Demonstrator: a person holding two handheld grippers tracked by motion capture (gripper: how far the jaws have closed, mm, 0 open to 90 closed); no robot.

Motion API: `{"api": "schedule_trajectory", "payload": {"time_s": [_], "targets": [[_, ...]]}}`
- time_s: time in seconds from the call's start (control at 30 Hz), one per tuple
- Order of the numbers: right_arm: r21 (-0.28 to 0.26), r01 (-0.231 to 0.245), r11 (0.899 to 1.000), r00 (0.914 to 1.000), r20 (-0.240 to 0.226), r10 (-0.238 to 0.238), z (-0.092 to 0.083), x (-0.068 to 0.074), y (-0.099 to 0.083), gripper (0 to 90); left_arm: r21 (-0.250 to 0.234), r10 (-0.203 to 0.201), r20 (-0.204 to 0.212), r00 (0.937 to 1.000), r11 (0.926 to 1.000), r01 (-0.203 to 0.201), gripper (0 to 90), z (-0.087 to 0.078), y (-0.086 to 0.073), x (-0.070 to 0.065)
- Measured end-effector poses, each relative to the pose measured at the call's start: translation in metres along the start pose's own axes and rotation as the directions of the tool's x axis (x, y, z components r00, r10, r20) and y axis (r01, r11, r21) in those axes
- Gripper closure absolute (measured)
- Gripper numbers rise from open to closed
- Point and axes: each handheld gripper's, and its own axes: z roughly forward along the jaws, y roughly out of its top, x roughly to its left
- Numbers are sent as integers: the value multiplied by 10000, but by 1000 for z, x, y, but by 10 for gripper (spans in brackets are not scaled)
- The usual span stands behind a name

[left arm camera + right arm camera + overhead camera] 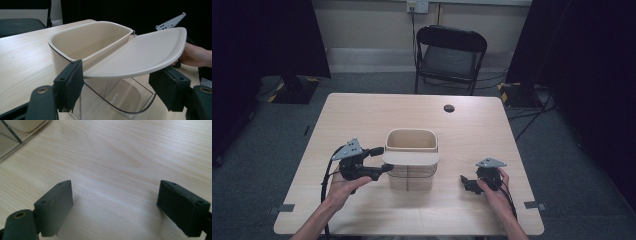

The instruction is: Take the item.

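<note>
Bin point(411, 160) sits at table point(362, 115) centre, toward the person's edge; cream upper tub over a clear lower shell point(117, 100); tub interior looks empty in the left gripper view. Lid point(411, 158) is cream and flat, lying roughly level across the bin's near half; far half of the tub stands uncovered; in the left gripper view the lid's underside faces the camera and its free edge overhangs the clear shell.

Left gripper point(382, 159) is just left of the bin, jaws pointing at the lid's left end; jaws stand about half open, one on each side of the lid edge; left gripper point(117, 85) pads sit on either side of the lid rim with gaps visible; can't tell if either pad touches; not clamped. Left hand point(343, 187) holds the body from below; grey plate on top.

Right gripper point(466, 182) is well to the right of the bin, low over bare tabletop, jaws aimed back toward the bin; right gripper point(115, 205) jaws spread wide, nothing between them; bin corner shows top left in that view.

Cable hole point(449, 108) is beyond the bin near the table's far edge; folding chair point(451, 55) stands past that.
</note>
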Motion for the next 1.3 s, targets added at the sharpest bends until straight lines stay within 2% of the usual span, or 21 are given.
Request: {"api": "schedule_trajectory", "payload": {"time_s": [0.6,1.13,1.3], "targets": [[8,-7,10000,10000,9,7,0,0,0,126,35,23,108,9999,10000,-23,282,5,8,0],[8,-8,10000,10000,10,8,0,0,0,125,139,-56,122,9999,9999,54,330,6,11,2],[8,-6,10000,10000,14,6,0,0,0,125,178,-109,312,9995,9998,104,362,7,15,3]]}}
